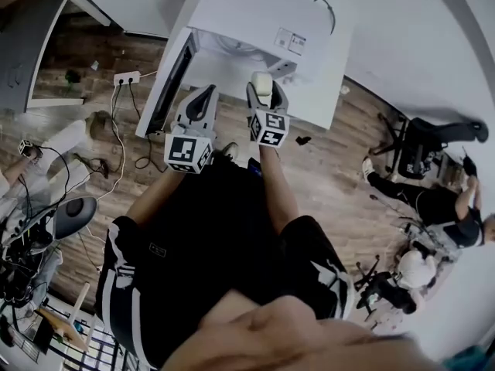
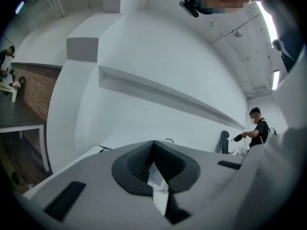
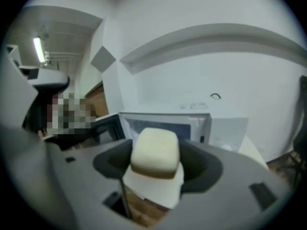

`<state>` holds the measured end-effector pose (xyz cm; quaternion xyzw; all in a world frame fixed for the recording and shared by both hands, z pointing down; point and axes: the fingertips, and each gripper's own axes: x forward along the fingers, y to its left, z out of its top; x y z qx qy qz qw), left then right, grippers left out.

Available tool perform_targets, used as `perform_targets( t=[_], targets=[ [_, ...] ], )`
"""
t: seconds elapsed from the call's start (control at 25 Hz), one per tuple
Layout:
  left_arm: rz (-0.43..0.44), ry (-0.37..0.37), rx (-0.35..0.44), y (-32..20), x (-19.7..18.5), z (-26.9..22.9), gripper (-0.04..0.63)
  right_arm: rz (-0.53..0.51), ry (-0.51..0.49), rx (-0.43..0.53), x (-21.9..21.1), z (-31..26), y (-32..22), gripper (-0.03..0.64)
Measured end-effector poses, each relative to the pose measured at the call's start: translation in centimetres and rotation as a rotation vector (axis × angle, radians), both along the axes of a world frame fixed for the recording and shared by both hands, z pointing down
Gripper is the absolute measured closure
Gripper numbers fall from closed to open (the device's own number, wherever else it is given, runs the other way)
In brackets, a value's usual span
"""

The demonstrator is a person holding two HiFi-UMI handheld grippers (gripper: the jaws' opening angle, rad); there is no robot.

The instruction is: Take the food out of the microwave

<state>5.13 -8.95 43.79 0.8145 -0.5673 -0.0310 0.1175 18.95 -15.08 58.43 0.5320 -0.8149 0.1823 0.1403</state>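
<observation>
The food, a pale cream block (image 3: 155, 152), sits between the jaws of my right gripper (image 3: 156, 169), which is shut on it. In the head view the food (image 1: 262, 83) shows at the tip of the right gripper (image 1: 263, 93), just in front of the white microwave (image 1: 255, 14). The microwave's door (image 1: 166, 83) stands open to the left, and in the right gripper view the microwave (image 3: 192, 126) is right behind the block. My left gripper (image 1: 203, 99) hangs beside the door, shut with nothing in it, and its jaws (image 2: 153, 147) point at a white wall.
The microwave stands on a white table (image 1: 329, 107). A power strip (image 1: 126, 77) and cables lie on the wooden floor at left. A grey chair (image 1: 73, 215) is at left; a seated person (image 1: 433, 199) with equipment is at right.
</observation>
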Motion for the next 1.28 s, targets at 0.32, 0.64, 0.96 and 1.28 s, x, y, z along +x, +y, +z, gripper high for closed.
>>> perform_targets(
  t=[0.32, 0.64, 0.96, 1.28],
  targets=[
    [-0.016, 0.002, 0.039, 1.1, -0.5, -1.6, 0.563, -0.019, -0.046, 0.102, 0.8, -6.8, 4.1, 0.308],
    [0.004, -0.024, 0.086, 1.5, -1.0, -2.7, 0.563, -0.018, -0.068, 0.188, 1.0, -12.4, 8.0, 0.307],
    [0.017, -0.033, 0.086, 1.5, 0.0, -1.9, 0.565, -0.031, -0.068, 0.223, 0.7, -14.2, 9.3, 0.307],
    [0.033, -0.034, 0.063, 1.0, 0.5, -1.2, 0.563, -0.028, -0.057, 0.232, 1.4, -14.2, 8.6, 0.306]
  ],
)
